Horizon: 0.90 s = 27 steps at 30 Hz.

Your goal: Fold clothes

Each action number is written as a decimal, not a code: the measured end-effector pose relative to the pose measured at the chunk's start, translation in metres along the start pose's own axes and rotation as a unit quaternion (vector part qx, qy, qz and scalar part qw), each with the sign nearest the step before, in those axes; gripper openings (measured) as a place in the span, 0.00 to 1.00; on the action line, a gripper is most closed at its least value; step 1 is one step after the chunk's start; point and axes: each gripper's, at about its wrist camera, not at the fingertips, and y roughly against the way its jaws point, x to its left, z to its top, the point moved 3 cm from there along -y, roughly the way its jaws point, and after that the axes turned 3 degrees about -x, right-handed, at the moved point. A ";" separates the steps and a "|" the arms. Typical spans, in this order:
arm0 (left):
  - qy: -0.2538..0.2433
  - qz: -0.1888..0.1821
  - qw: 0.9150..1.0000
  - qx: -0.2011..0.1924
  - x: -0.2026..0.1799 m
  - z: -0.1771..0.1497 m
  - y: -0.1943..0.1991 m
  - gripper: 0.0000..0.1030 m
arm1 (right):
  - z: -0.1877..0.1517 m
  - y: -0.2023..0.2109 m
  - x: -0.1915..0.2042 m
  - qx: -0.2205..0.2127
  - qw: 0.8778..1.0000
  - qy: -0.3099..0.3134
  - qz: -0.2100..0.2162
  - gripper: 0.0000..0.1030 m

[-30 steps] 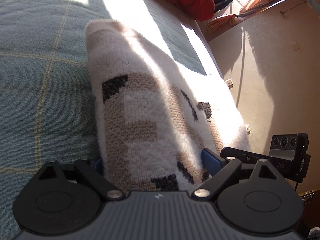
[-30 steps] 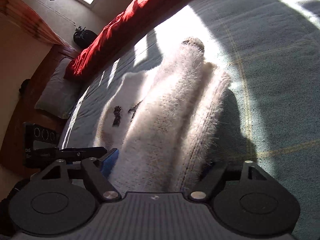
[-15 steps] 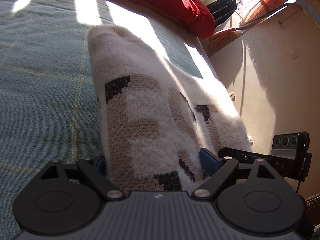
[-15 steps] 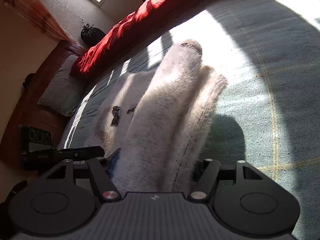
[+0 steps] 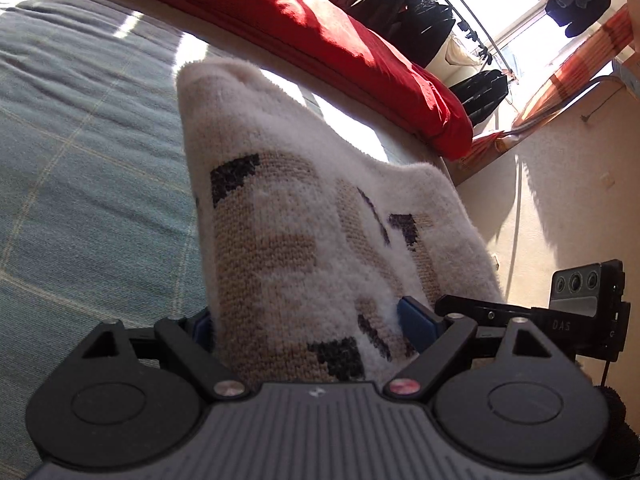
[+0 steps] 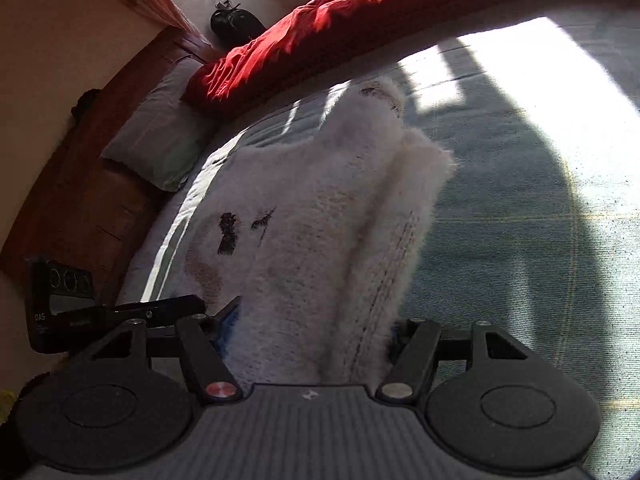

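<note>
A: Sweater check — fluffy white knit sweater w/ tan and black block pattern [image 5: 304, 240] is lifted at its near edge by both claws, far end resting on the grey-blue bed cover w/ thin yellow grid lines [image 5: 80, 168].

B: Grip status?

A: Left claw [image 5: 308, 326] stands wide but its blue pads press a thick bunch of knit from both sides, so it's holding the sweater. Right claw [image 6: 312, 330] has a bunched edge between its fingers too; left pad touches fabric, right pad is half hidden by fluff, looks clamped.

B: So the step is?

A: My guess: carrying the near edge over toward the far end to fold it in half. To do it well, keep both claws level w/ each other so the fold line runs straight, keep the fabric taut between them, don't drag the far end along the cover. Lay edge on edge, then let go.

B: Risks?

A: Thick knit is soft and springy; it could slip out or land skewed if one side leads.

B: Any baskets, boxes, drawers w/ stuff inside?

A: None I can see. Just a red duvet [image 5: 320, 28] along the far side of the bed, a grey pillow [image 6: 160, 128] at the head, dark clothes on a drying rack [image 5: 420, 20] by the window.
</note>
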 end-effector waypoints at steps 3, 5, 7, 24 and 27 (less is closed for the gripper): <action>0.005 0.015 1.000 -0.017 0.028 0.015 0.030 0.85 | 0.004 -0.030 0.033 0.007 1.000 0.012 0.010 0.68; 0.009 0.023 0.999 -0.027 0.046 0.024 0.049 0.85 | 0.006 -0.049 0.053 0.012 1.000 0.017 0.016 0.68; 0.016 0.031 0.999 -0.036 0.064 0.033 0.066 0.85 | 0.007 -0.069 0.075 0.015 0.999 0.024 0.022 0.68; 0.066 0.077 0.990 -0.094 0.234 0.098 0.139 0.84 | -0.005 -0.248 0.193 0.028 0.999 0.030 0.026 0.68; 0.077 0.078 0.989 -0.099 0.261 0.104 0.137 0.84 | -0.013 -0.271 0.199 0.027 0.999 0.035 0.018 0.68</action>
